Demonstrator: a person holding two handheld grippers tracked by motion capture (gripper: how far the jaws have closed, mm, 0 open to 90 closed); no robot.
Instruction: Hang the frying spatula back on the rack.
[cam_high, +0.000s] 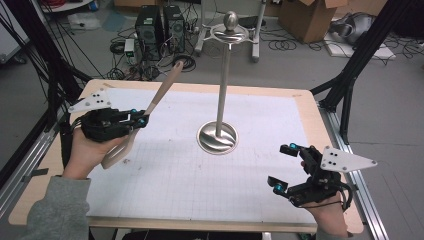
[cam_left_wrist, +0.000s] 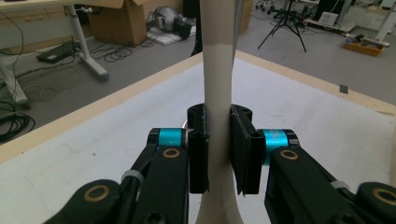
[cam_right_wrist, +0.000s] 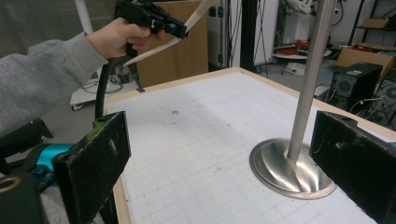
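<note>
Left of the metal stand (cam_high: 218, 136), my left gripper (cam_high: 141, 119) has its jaws clamped on the beige spatula (cam_high: 159, 97) — lifted off the table; right gripper (cam_high: 283, 169) — wide, holding nothing.

A long beige spatula (cam_high: 150, 107) with a slim flat handle and a broader, paler blade end is held off the table, tilted: the handle end slants up and away toward the far side, the blade end hangs low near the person's left hand. The left gripper (cam_high: 141, 117) is clamped across its handle, pads pressed on both sides (cam_left_wrist: 218, 140). It stands well apart from the metal stand
</note>
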